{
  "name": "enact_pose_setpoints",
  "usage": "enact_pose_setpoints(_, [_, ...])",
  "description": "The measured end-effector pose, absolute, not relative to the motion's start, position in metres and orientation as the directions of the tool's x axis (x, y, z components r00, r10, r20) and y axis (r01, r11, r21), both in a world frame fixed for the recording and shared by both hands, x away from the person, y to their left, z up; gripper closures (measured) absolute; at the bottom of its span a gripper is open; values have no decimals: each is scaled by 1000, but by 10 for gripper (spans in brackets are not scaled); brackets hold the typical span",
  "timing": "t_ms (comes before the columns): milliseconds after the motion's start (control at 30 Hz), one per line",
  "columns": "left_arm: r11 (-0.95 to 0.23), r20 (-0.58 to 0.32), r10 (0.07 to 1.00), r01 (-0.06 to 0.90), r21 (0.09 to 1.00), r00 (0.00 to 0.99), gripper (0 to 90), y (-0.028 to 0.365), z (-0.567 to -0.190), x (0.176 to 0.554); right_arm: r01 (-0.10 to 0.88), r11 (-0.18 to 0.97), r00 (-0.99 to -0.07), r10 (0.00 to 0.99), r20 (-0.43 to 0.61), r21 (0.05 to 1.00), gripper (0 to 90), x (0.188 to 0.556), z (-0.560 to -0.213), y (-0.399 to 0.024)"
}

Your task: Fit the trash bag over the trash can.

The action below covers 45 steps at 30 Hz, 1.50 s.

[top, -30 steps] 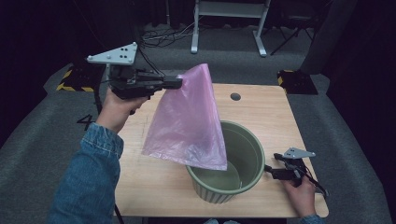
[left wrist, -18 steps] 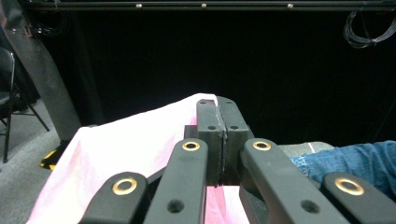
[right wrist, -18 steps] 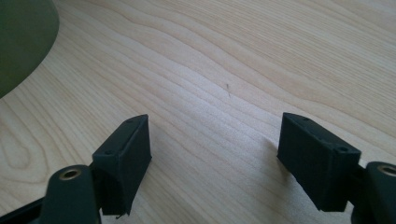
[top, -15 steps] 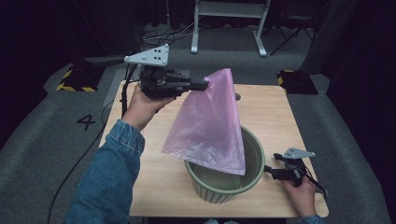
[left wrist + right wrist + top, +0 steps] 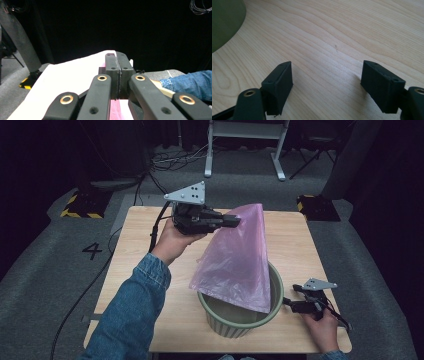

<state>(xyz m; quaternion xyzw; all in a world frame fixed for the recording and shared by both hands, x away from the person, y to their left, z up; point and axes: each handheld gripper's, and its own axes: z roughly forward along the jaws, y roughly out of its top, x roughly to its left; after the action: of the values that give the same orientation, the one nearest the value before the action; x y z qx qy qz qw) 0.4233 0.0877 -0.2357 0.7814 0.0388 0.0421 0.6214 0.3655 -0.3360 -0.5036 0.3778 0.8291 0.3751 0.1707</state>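
The pink plastic bag (image 5: 239,265) hangs at centre frame, its lower edge draped into the green bin (image 5: 239,320). The left gripper (image 5: 234,221) pinches the bag's top corner. The right gripper (image 5: 327,80), jaws spread with nothing between, rests on the wooden table (image 5: 332,32) beside the bin.
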Motion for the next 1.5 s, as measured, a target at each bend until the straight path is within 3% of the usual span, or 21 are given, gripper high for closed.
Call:
enact_pose_setpoints(500, [-316, 29, 67, -6, 949, 997, 891, 85, -273, 391, 498, 434, -657, 754, 0, 751, 252, 366, -504, -336])
enact_pose_setpoints(1167, [-437, -70, 49, 85, 896, 996, 887, 91, -320, 364, 506, 435, -651, 759, -1, 745, 215, 367, -504, -336])
enact_pose_setpoints(1267, [-443, -108, 61, 124, 888, 992, 886, 92, -326, 368, 508, 429, -644, 765, -1, 747, 237, 367, -503, -337])
enact_pose_setpoints(1400, [-449, -120, 66, 137, 883, 991, 884, 94, -332, 367, 501, 436, -658, 753, 2, 747, 428, 364, -501, -338])
enact_pose_setpoints(1500, [-473, -108, 77, 131, 871, 991, 880, 94, -333, 365, 515, 450, -684, 729, 33, 730, 482, 365, -496, -339])
